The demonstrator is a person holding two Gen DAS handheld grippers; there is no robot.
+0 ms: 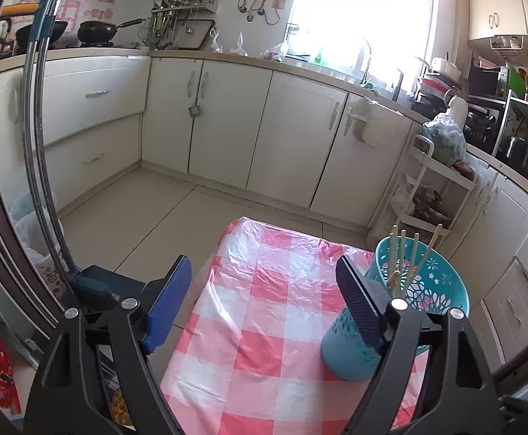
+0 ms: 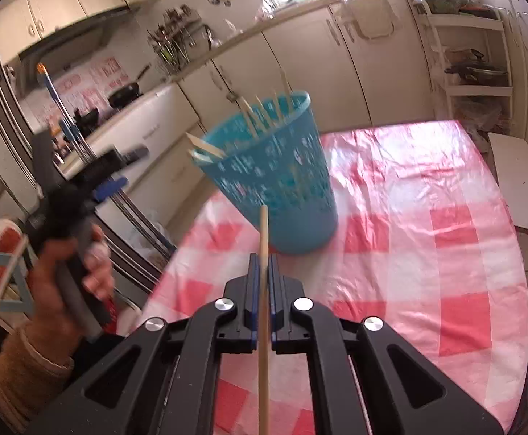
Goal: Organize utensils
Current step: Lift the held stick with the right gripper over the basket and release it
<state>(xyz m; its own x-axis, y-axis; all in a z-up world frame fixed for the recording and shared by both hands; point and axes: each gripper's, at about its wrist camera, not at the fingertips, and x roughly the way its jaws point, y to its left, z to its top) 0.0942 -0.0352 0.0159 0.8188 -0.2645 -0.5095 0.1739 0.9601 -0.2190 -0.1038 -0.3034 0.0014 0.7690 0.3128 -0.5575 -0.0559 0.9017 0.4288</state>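
**Q:** Plastic cloth first — what covers the table?

**A:** Red-and-white checked plastic tablecloth, wrinkled, over the whole top.

**Q:** And on it?

**A:** My teal perforated basket stands upright near the far left part of the cloth. Several wooden chopsticks lean inside it, ends poking above the rim.

**Q:** Left tool?

**A:** My left gripper hangs over the cloth's edge, jaws spread wide, nothing between them. Its right finger overlaps the basket in the left wrist view; contact I cannot tell. In the right wrist view my hand is wrapped round its handle.

**Q:** Right tool?

**A:** My right gripper is clamped narrow on a single wooden chopstick, which runs straight through the pads, its tip pointing toward the basket's base, just short of it.
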